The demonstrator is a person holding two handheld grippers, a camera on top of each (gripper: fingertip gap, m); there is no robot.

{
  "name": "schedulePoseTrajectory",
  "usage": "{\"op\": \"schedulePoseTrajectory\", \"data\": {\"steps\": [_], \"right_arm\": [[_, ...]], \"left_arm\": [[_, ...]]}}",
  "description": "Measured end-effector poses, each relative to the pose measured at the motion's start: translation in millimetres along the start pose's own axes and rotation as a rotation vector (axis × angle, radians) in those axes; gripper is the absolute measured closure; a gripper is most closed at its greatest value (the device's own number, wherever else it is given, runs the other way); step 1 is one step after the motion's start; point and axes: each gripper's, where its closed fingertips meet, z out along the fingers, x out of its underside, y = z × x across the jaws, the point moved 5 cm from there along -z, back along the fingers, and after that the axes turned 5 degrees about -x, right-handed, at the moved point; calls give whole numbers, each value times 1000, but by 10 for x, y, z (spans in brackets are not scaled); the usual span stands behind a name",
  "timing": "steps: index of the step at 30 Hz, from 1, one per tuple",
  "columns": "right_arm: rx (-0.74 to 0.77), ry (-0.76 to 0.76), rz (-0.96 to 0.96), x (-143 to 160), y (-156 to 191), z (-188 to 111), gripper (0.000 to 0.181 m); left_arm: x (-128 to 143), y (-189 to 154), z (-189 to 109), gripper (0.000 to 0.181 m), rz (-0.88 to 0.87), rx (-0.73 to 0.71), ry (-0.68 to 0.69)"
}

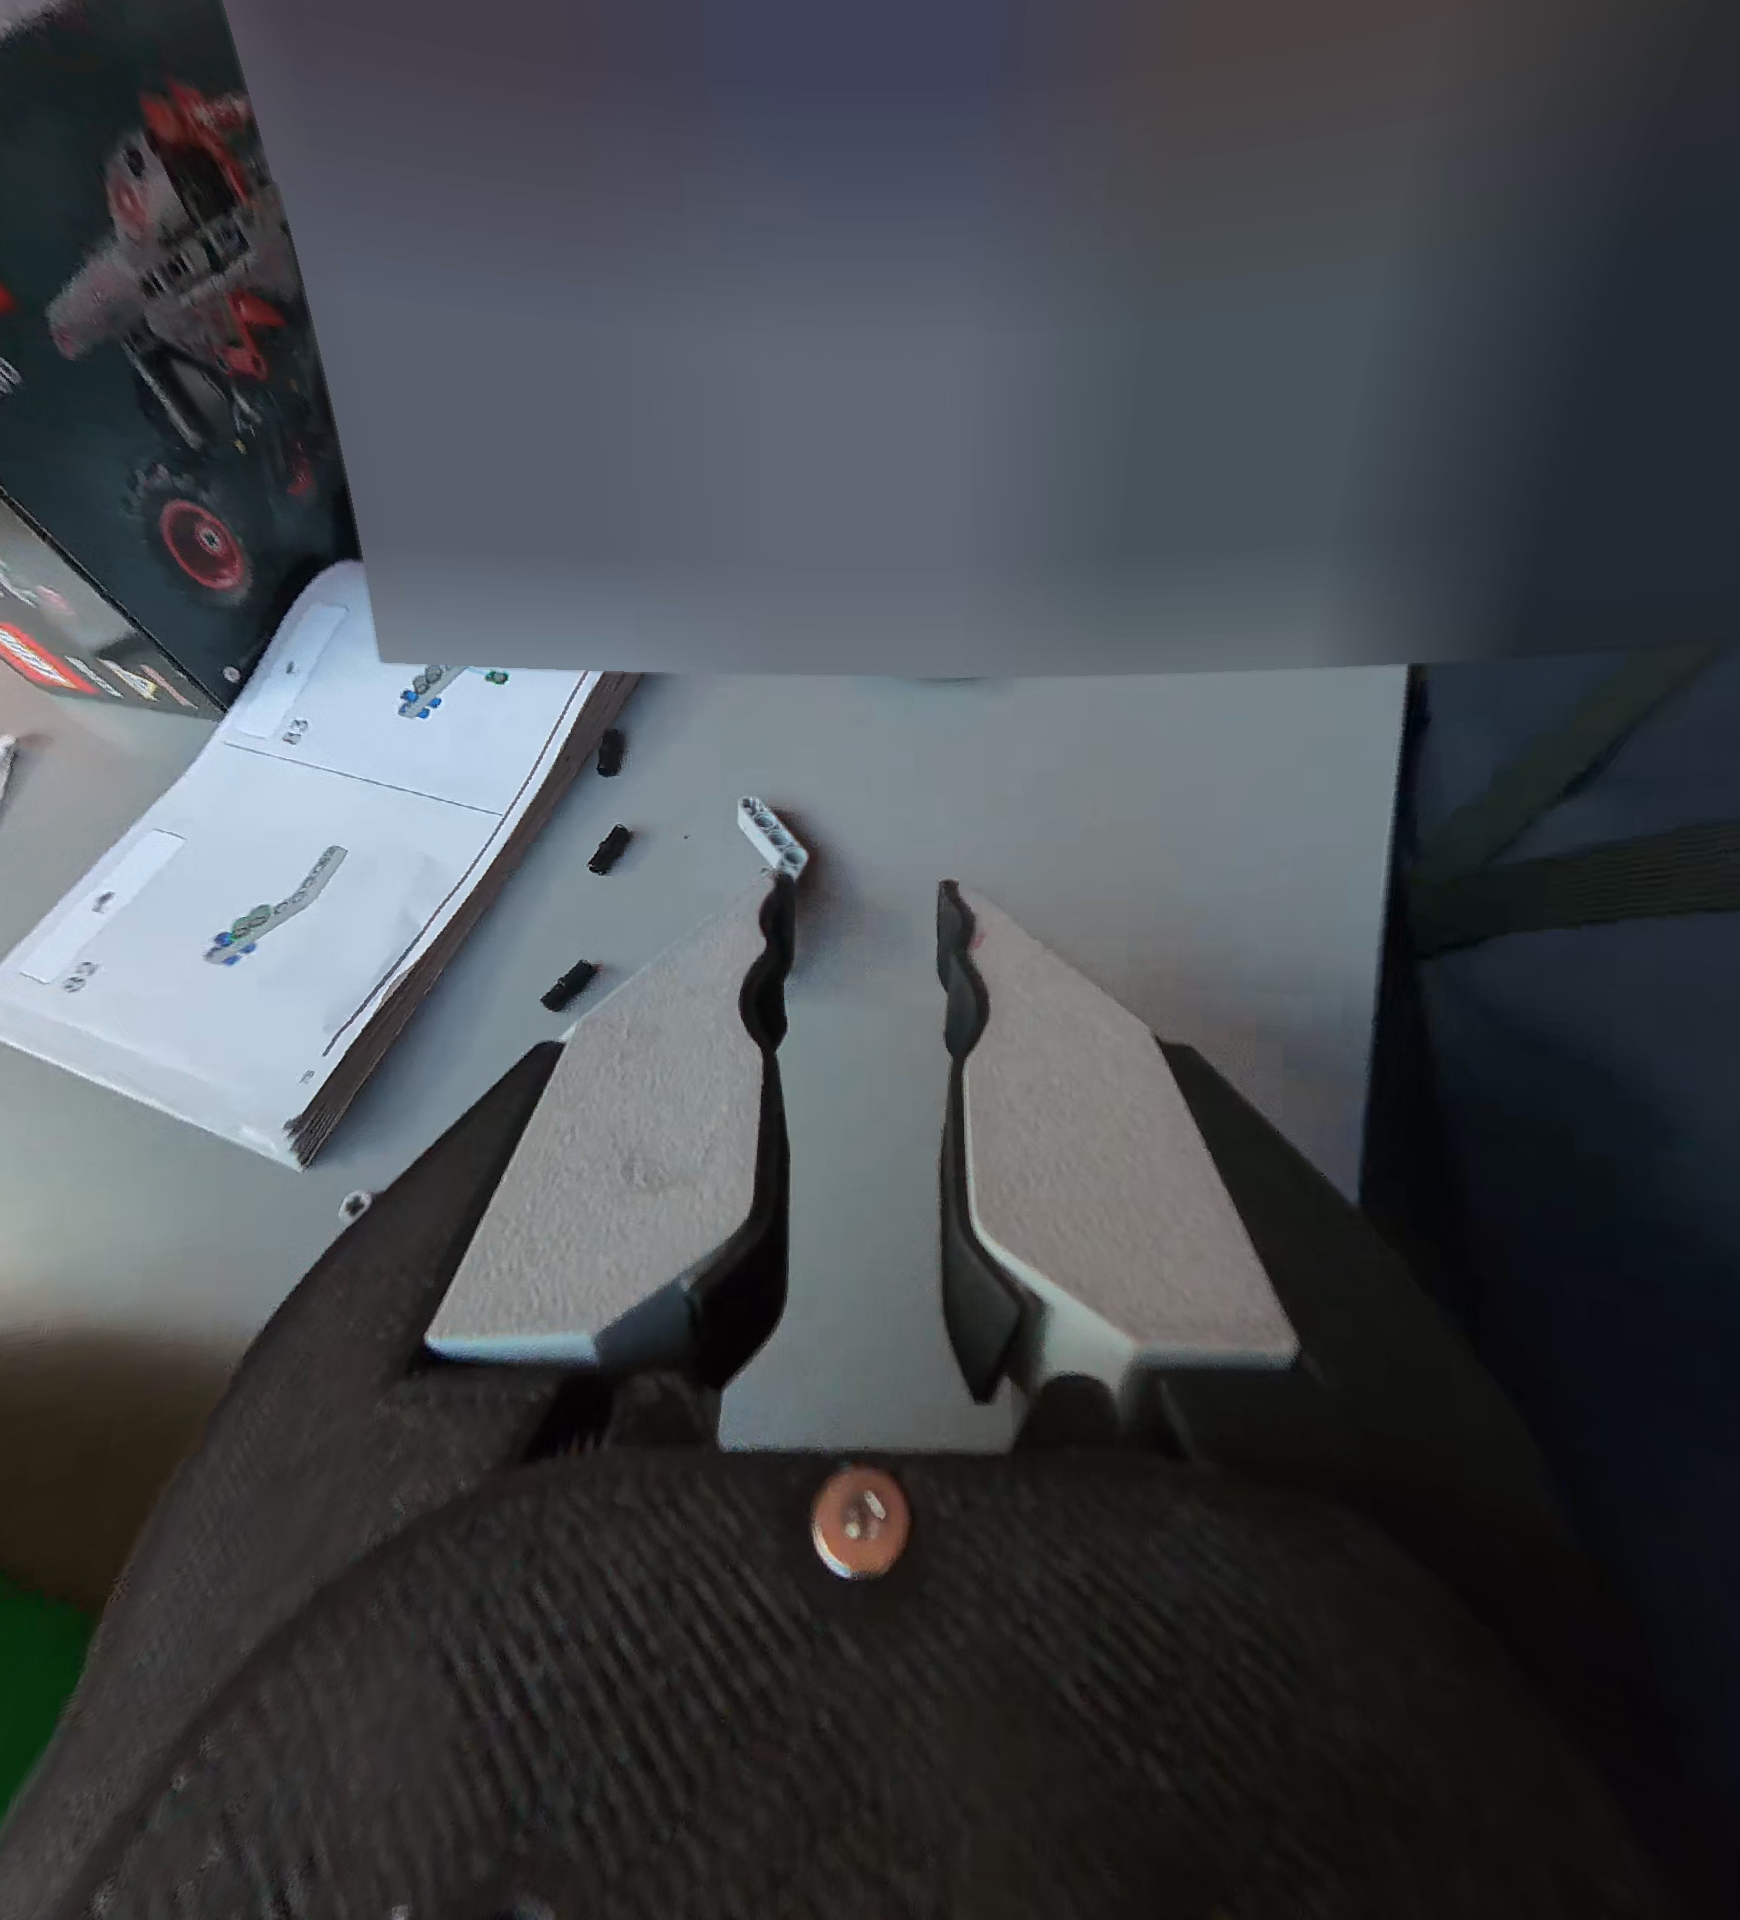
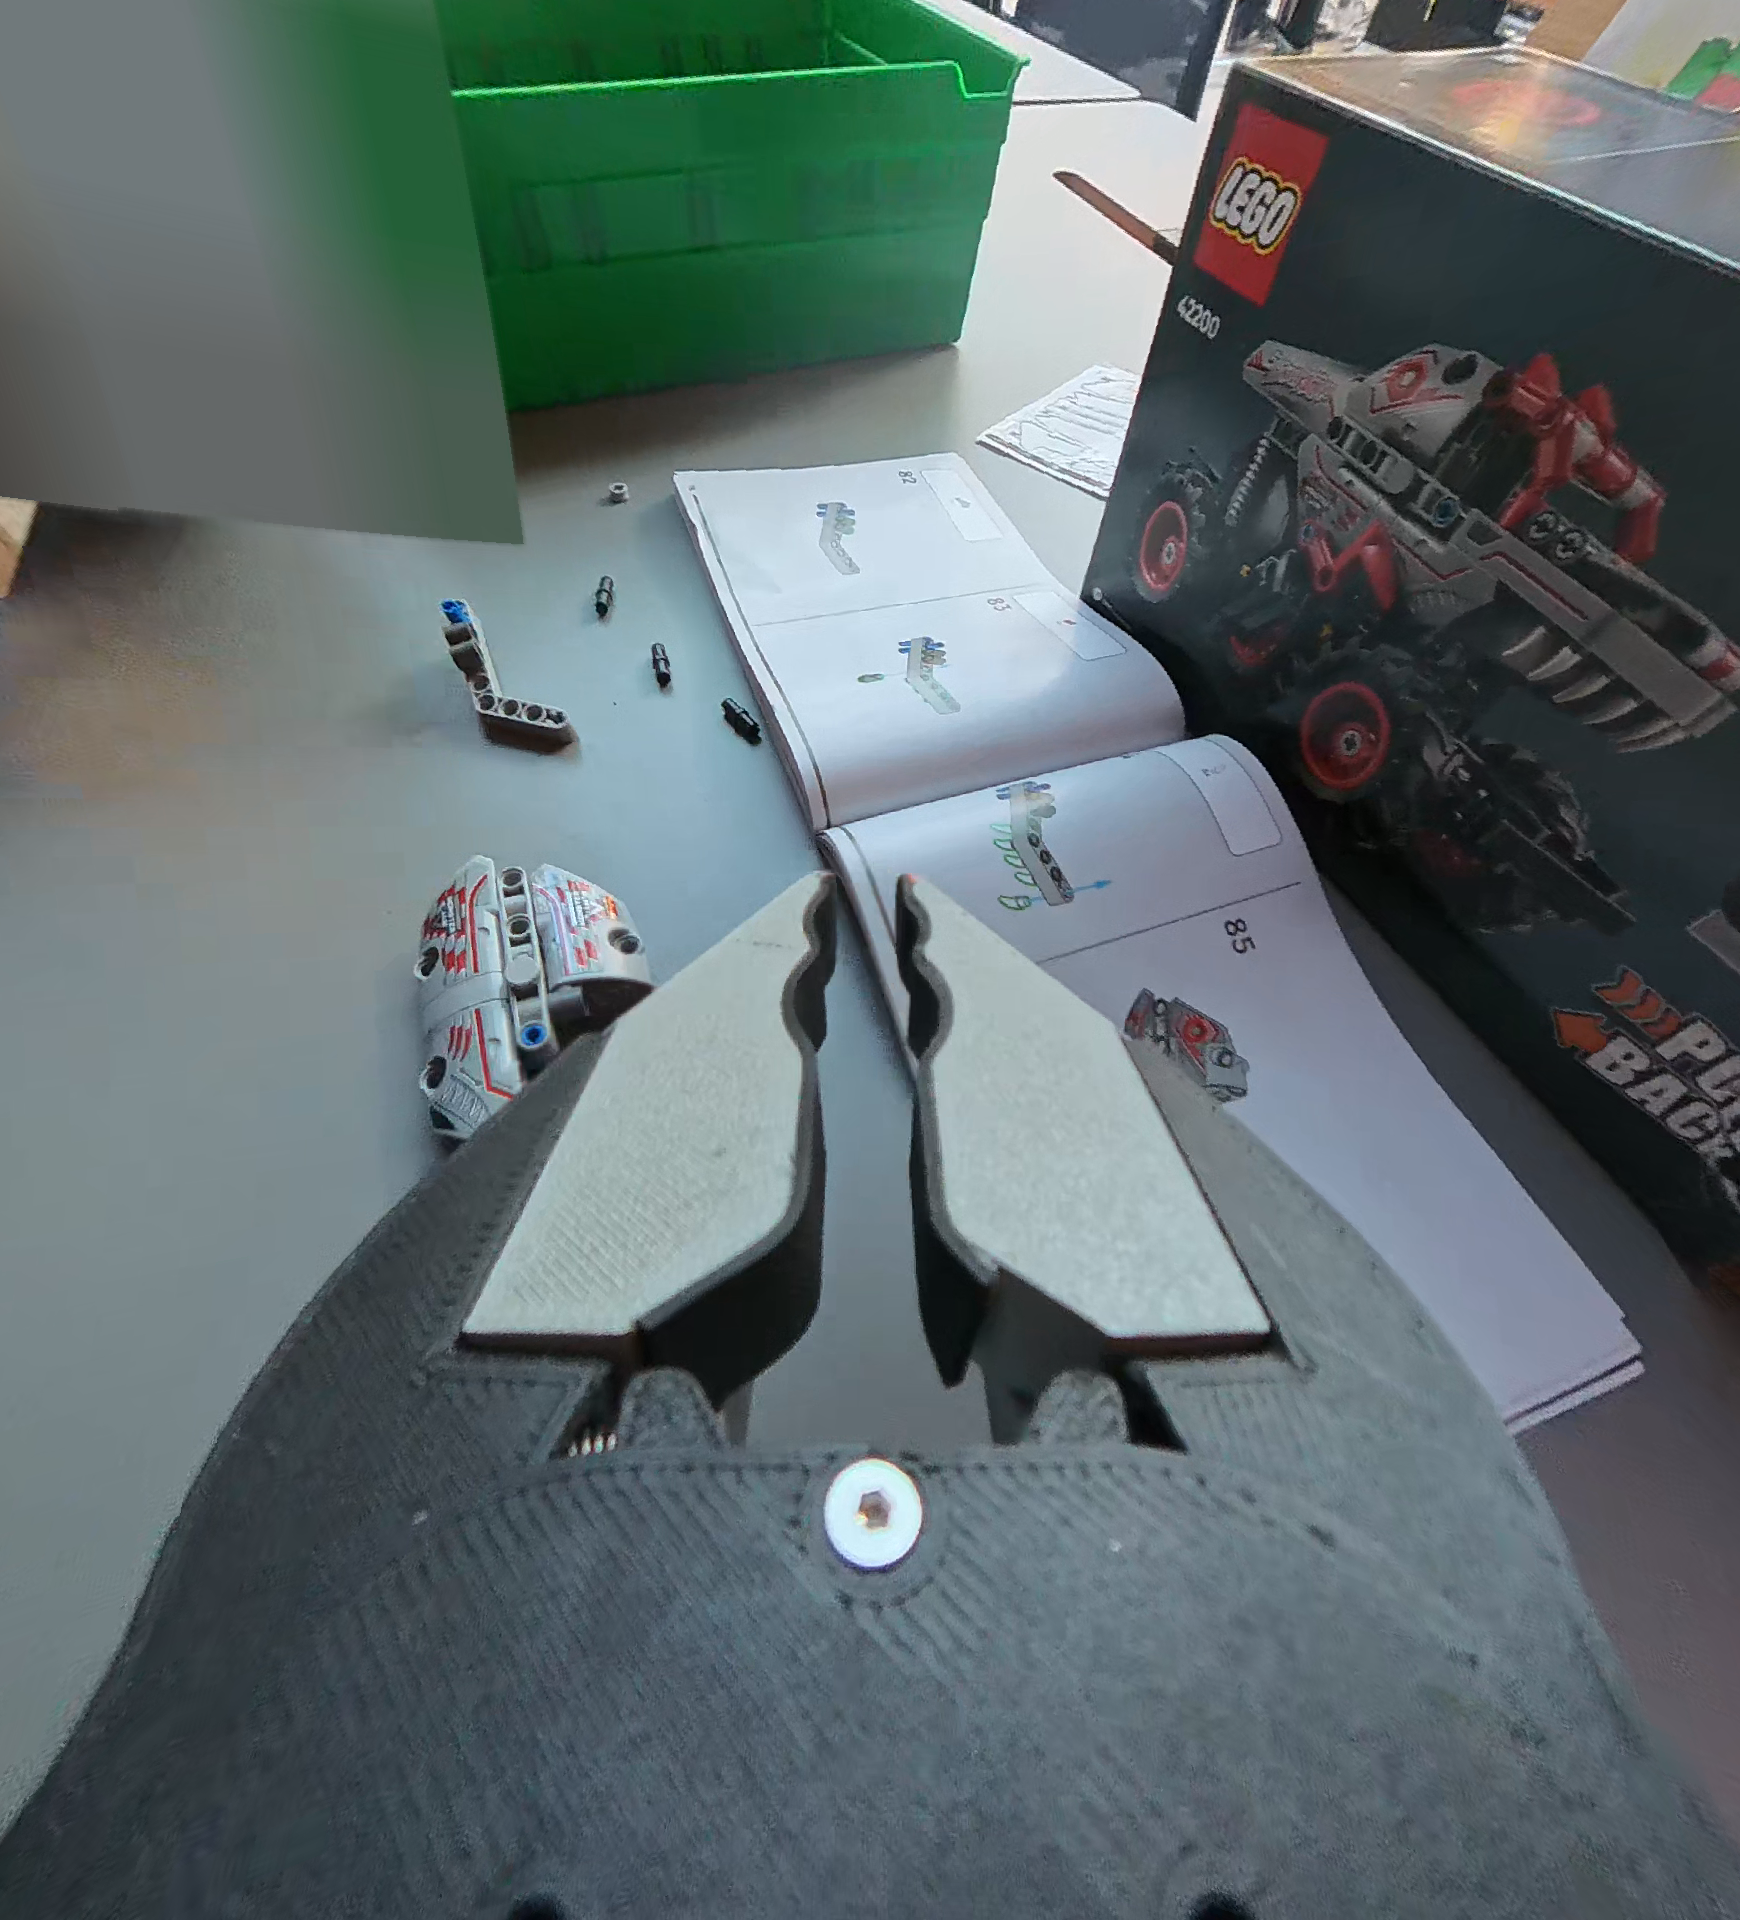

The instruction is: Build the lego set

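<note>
A grey angled beam (image 2: 504,681) with a blue pin at its far end lies on the grey table (image 2: 170,935); the left wrist view shows its end (image 1: 772,837) just beyond my left fingertip. Three black pins (image 2: 662,663) lie between it and the open instruction booklet (image 2: 949,644), also in the left wrist view (image 1: 608,850). A built grey and red body section (image 2: 518,977) lies left of my right gripper (image 2: 866,896), which is open and empty over the booklet's edge. My left gripper (image 1: 861,896) is open and empty above the table.
The set's dark box (image 2: 1468,623) stands at the right behind the booklet, also in the left wrist view (image 1: 118,364). A green bin (image 2: 741,229) stands at the back. A small grey bush (image 2: 618,491) and a sticker sheet (image 2: 1063,426) lie near it.
</note>
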Motion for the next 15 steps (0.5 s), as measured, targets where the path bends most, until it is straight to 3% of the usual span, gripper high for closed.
{"op": "schedulePoseTrajectory", "data": {"steps": [1, 5, 9, 15], "right_arm": [[8, -9, -4, -2, -7, -17, 174], [71, -48, -17, -32, -85, -111, 174], [152, -64, -2, 1, -203, -216, 174], [238, -138, 35, 7, -317, -404, 169]], "left_arm": [[-19, -37, -116, 157, 8, -4, -20], [-16, -31, -694, 157, 30, -85, -104], [175, 180, -1193, 158, -43, -190, -120], [351, 387, -1455, 157, -68, -266, -174]]}}
